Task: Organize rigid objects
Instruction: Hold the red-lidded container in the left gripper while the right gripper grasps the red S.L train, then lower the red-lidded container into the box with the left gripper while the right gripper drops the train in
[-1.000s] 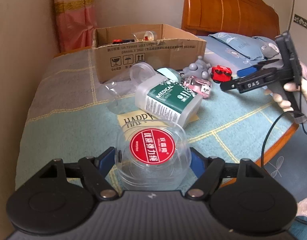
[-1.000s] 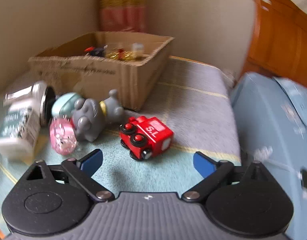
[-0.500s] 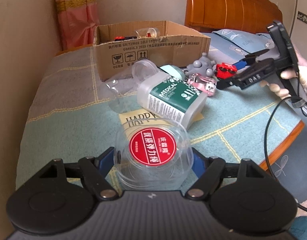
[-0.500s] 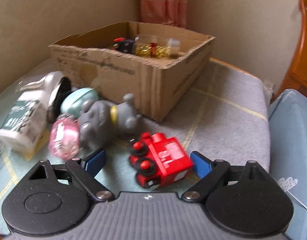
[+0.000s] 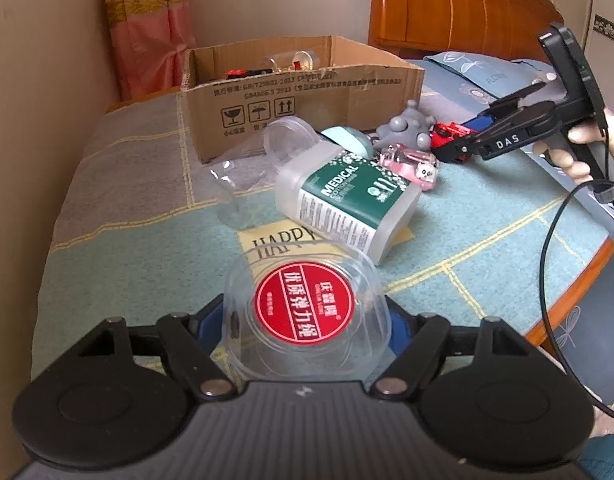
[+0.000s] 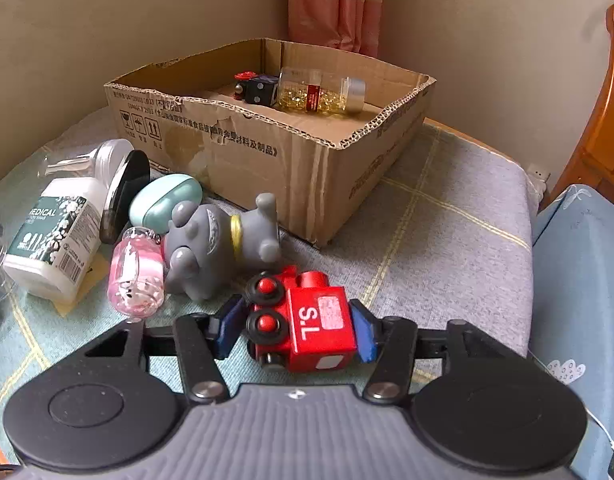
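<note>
The red toy train (image 6: 307, 322) lies on the bed cover, tipped on its side, so its black wheels with red dots face left. Its long side runs away from the camera, with the round front end pointing toward the cardboard box (image 6: 291, 152). The right gripper (image 6: 297, 326) pinches the train, one blue pad pressed on each side. In the left wrist view the same gripper shows far off at the right, held by a hand (image 5: 579, 156).

The left gripper (image 5: 305, 320) pinches a clear plastic tub (image 5: 303, 312) with a round red sticker on its lid. The lid faces up and toward the camera.

Just beside the train lies a grey toy animal (image 6: 219, 246) with a yellow collar. A pink see-through toy (image 6: 135, 272) touches it on the left. Behind them sits a small light-green case (image 6: 165, 200). A white bottle (image 6: 53, 248) with a green label lies on its side, on top of a yellow card (image 5: 283, 238). A clear plastic cup (image 5: 251, 176) lies near the box. The grey animal and the pink toy lie between the train and the front of the box.

Inside the box are a clear jar of yellow beads (image 6: 321, 92) lying down and a small dark toy (image 6: 257, 88).

The bed cover (image 6: 447, 216) is grey and green with yellow lines. A blue pillow (image 6: 583, 280) is on the right. There is a wooden headboard (image 5: 459, 8), plain walls, and a pink curtain (image 6: 333, 4) in the corner.
</note>
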`<state>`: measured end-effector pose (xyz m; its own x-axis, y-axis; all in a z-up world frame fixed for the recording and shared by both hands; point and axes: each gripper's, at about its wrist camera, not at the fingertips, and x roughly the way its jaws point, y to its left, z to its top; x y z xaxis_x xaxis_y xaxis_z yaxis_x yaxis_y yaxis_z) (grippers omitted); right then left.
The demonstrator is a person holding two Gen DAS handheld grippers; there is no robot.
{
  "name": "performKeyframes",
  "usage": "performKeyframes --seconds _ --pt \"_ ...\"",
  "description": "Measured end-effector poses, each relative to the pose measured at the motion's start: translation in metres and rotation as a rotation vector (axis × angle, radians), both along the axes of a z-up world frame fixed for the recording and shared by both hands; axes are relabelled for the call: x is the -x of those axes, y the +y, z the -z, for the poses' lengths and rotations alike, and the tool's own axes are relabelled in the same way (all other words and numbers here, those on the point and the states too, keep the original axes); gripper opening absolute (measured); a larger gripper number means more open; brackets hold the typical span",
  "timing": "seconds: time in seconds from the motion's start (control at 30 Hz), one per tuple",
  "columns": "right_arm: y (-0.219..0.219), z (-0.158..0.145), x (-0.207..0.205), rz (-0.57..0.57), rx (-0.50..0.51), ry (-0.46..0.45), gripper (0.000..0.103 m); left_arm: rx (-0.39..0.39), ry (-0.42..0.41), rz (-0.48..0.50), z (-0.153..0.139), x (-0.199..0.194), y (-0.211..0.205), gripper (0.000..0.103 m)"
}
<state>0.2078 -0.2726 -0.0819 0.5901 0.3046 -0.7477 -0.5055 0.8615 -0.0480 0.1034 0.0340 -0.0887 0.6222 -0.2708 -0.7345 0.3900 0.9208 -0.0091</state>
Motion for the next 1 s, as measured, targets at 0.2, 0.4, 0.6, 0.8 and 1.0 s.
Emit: performKeyframes --seconds 0.2,0.4,0.6,0.8,1.0 --pt "0.000 -0.004 0.004 0.038 0.021 0.001 0.055 -0.017 0.003 -0.007 -0.005 -0.002 0.002 0.077" --pt "-0.001 -0.014 0.011 0.047 0.039 -0.002 0.054 -0.038 0.000 0.001 -0.018 -0.001 0.002 0.077" --pt "-0.002 -0.025 0.021 0.028 0.055 0.001 0.054 -0.049 -0.025 0.010 -0.041 -0.002 -0.001 0.077" --pt "-0.006 -0.045 0.026 0.029 0.013 -0.009 0.054 -0.037 -0.080 0.025 -0.073 -0.017 -0.005 0.077" --pt "0.000 -0.083 0.022 0.007 -0.029 -0.068 0.054 -0.049 -0.166 0.015 -0.105 -0.051 -0.015 0.077"
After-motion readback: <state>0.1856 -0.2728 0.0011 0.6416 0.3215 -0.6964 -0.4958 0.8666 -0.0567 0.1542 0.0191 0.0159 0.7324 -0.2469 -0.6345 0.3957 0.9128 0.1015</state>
